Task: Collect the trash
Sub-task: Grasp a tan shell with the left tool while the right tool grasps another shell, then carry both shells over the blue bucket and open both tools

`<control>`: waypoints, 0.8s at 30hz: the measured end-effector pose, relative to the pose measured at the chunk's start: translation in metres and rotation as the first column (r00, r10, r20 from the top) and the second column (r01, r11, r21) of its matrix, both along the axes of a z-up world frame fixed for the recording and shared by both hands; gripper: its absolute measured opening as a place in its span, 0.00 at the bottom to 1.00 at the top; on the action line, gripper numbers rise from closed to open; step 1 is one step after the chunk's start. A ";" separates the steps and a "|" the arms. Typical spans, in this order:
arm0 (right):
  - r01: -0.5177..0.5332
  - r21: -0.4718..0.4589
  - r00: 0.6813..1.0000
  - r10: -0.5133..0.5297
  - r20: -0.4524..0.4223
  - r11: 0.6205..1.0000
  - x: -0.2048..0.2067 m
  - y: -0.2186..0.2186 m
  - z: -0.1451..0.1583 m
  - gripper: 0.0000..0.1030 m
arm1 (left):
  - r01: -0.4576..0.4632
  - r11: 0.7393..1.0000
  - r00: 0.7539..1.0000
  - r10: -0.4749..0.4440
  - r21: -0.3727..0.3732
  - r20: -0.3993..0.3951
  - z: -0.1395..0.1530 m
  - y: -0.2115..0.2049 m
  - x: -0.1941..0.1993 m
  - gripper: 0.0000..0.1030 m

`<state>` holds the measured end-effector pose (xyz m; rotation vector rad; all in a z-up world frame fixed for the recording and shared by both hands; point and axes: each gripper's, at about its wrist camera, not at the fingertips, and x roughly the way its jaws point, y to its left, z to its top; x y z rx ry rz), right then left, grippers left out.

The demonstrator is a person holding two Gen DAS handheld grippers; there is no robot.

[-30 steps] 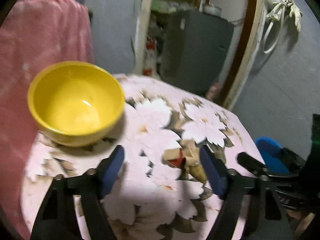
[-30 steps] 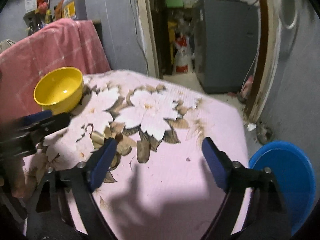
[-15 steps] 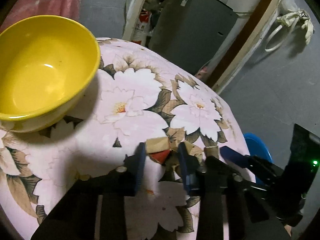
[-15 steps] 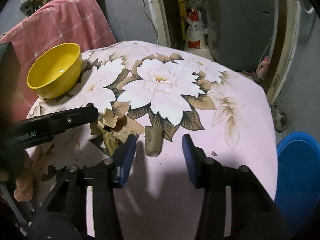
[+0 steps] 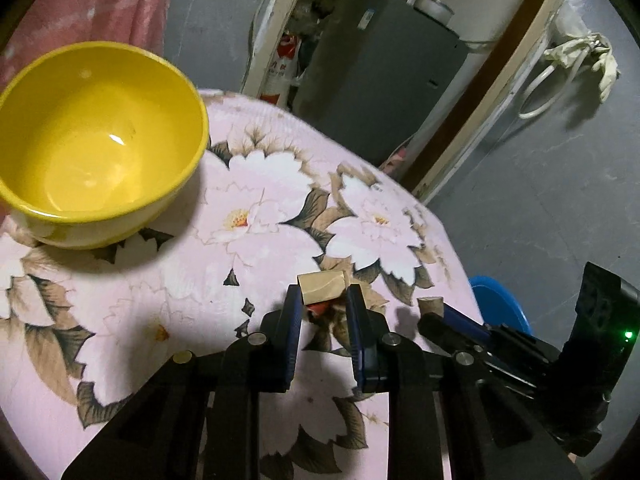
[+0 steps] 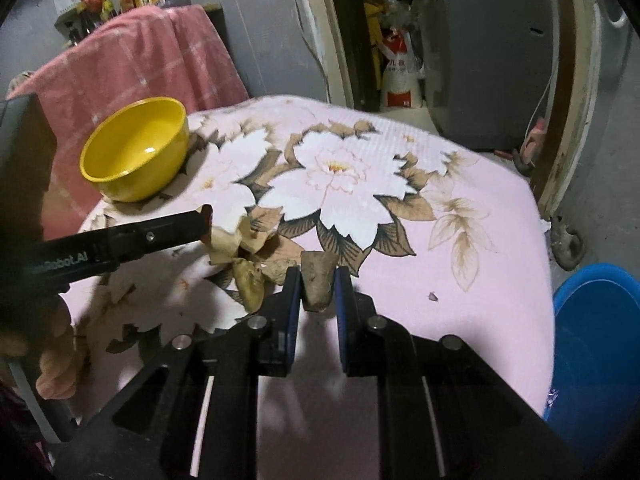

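Both grippers are clamped on trash: left gripper (image 5: 323, 303) on a tan wrapper (image 5: 321, 286), right gripper (image 6: 317, 280) on a brown scrap (image 6: 317, 283). Next, I judge, lift and carry to the blue bin (image 6: 596, 344).

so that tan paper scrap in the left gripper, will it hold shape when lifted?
Probably not: the paper scrap looks thin and creased, so likely light and floppy. The left gripper pinches only its lower edge, so it may sag or slip.
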<state>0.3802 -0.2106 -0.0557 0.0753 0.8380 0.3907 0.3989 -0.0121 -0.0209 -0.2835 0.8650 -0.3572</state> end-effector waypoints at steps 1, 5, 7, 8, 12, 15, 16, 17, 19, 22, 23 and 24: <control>0.003 0.004 1.000 -0.003 0.010 1.000 -0.003 -0.001 0.003 0.37 | -0.004 1.000 1.000 0.004 0.000 0.020 0.005 0.000 -0.005 0.18; 0.026 0.040 0.997 -0.029 0.073 0.999 -0.019 -0.012 0.021 0.37 | -0.014 1.000 0.997 0.016 -0.017 0.080 0.021 0.000 -0.019 0.18; 0.041 0.051 0.993 -0.046 0.111 0.998 -0.027 -0.017 0.030 0.37 | -0.013 1.000 0.992 0.016 -0.027 0.125 0.032 -0.003 -0.028 0.18; 0.052 0.062 0.988 -0.061 0.143 0.997 -0.034 -0.021 0.038 0.37 | -0.010 0.999 0.989 0.014 -0.031 0.146 0.037 -0.005 -0.032 0.18; 0.085 0.083 0.963 -0.103 0.249 0.993 -0.054 -0.034 0.063 0.37 | 0.019 0.999 0.969 -0.009 -0.037 0.247 0.062 -0.019 -0.049 0.18; 0.111 0.083 0.931 -0.133 0.341 0.990 -0.072 -0.045 0.086 0.37 | 0.049 0.998 0.945 -0.033 -0.040 0.324 0.081 -0.037 -0.063 0.18; 0.121 0.087 0.915 -0.145 0.377 0.989 -0.080 -0.050 0.095 0.37 | 0.057 0.998 0.940 -0.040 -0.040 0.340 0.084 -0.042 -0.066 0.18; 0.128 0.090 0.903 -0.154 0.401 0.988 -0.086 -0.053 0.100 0.37 | 0.069 0.997 0.929 -0.050 -0.038 0.366 0.091 -0.050 -0.071 0.18; 0.147 0.092 0.877 -0.172 0.449 0.985 -0.098 -0.062 0.113 0.37 | 0.093 0.995 0.907 -0.071 -0.032 0.416 0.102 -0.065 -0.080 0.18; 0.180 0.098 0.835 -0.205 0.511 0.979 -0.117 -0.078 0.128 0.41 | 0.130 0.991 0.878 -0.101 -0.030 0.468 0.115 -0.087 -0.091 0.18; 0.197 0.099 0.817 -0.219 0.533 0.975 -0.124 -0.085 0.134 0.42 | 0.141 0.990 0.869 -0.109 -0.030 0.482 0.119 -0.095 -0.093 0.18; 0.209 0.100 0.805 -0.229 0.547 0.973 -0.129 -0.091 0.137 0.42 | 0.149 0.988 0.863 -0.115 -0.030 0.492 0.122 -0.100 -0.094 0.18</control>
